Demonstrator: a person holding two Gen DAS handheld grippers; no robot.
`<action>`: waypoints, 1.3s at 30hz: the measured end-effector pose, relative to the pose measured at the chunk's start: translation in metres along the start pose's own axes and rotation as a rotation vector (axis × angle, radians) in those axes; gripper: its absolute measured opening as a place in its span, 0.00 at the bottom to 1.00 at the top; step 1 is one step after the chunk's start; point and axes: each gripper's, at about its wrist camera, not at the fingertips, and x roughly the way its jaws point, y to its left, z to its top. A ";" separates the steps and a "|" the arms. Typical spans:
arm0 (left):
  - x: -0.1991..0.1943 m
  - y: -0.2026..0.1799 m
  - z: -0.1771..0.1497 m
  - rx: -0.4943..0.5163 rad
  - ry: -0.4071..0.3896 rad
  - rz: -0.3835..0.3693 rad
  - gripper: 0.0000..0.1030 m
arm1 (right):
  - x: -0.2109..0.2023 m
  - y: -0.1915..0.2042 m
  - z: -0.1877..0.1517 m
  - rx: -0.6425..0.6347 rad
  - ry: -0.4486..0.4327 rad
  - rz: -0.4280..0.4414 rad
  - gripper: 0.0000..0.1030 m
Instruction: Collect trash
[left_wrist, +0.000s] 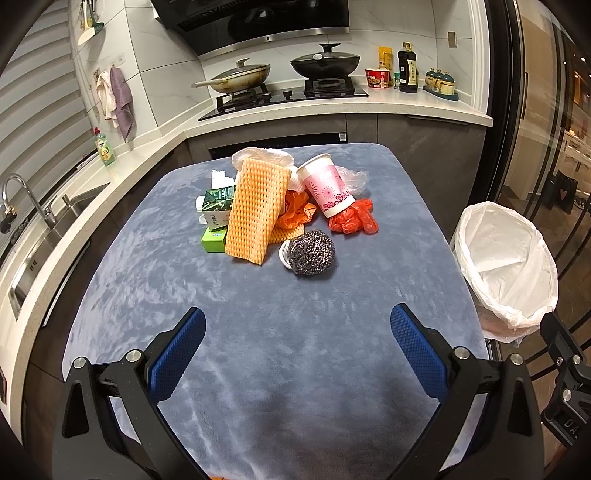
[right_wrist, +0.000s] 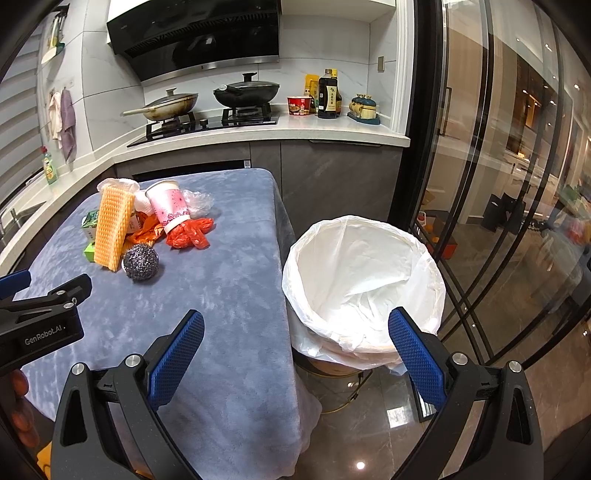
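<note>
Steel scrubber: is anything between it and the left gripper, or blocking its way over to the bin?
Nothing visible. Bare grey cloth lies between the open left gripper and the steel scrubber, and its path right to the lined bin beside the table crosses bare cloth.

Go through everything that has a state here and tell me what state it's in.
Left claw: open, empty.
Right claw: open, empty.
Cup: tipped, on the red bag.
Bin: lined, nothing visible inside.
Scrubber: on the table.
Pans: lidded.
</note>
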 end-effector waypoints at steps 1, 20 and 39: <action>0.000 0.000 0.000 0.000 0.000 0.000 0.93 | 0.000 -0.001 0.000 0.001 0.001 0.001 0.93; 0.000 0.001 0.000 -0.002 0.000 -0.001 0.93 | 0.004 0.004 0.001 -0.002 0.001 -0.004 0.93; 0.030 0.024 0.000 -0.058 0.051 -0.018 0.93 | 0.015 0.005 0.005 -0.012 0.017 -0.018 0.93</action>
